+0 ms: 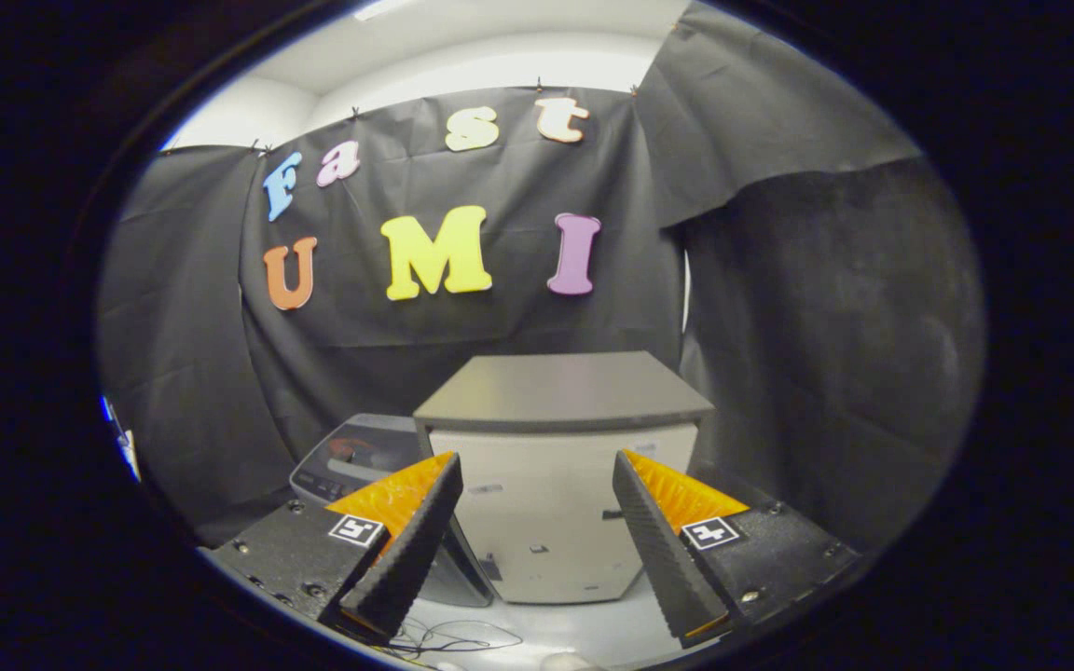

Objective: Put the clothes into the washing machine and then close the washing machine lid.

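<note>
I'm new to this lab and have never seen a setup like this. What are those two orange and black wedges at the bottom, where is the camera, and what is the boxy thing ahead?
The camera rides on a hand-held claw and looks forward along it through a fisheye lens, which is why the scene curves. The two wedges are the claw's fingers: black ridged pads on the inside, orange on the outside, each with a small square marker. They stand wide apart and hold nothing.

Beyond them, seen through the gap, stands a pale boxy unit with a flat grey top. Beside it, partly hidden behind one finger, is a grey machine with a control panel, probably the washing machine. Both rest on a white surface, where a thin cable lies near the fingers. Black cloth walls the booth.
</note>
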`<state>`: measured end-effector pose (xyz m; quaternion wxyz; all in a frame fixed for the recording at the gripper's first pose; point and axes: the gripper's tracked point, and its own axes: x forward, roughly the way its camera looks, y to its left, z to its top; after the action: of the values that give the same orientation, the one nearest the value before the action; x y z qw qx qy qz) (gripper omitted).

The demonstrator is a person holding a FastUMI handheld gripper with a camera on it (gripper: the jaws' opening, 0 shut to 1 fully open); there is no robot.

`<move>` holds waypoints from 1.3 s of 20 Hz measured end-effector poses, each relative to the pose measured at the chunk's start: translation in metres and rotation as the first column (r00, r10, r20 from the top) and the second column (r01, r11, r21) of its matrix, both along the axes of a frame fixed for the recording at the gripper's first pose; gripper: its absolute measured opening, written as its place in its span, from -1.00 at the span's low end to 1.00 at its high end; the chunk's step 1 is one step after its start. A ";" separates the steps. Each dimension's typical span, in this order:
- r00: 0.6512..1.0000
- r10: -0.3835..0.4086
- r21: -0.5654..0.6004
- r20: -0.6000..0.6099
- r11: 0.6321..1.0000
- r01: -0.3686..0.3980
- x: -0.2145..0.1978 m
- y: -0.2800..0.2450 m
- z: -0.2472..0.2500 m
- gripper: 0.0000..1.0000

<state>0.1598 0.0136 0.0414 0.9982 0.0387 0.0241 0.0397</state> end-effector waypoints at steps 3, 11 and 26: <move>0.999 -0.009 -0.004 -0.033 1.000 0.009 -0.026 -0.018 -0.035 1.00; 0.998 -0.029 -0.029 -0.058 0.999 0.027 -0.086 -0.048 -0.062 1.00; 0.999 -0.050 -0.068 0.017 0.996 0.052 -0.130 -0.064 -0.037 1.00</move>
<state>0.0300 -0.0502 0.0046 0.9998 0.0046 0.0169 0.0136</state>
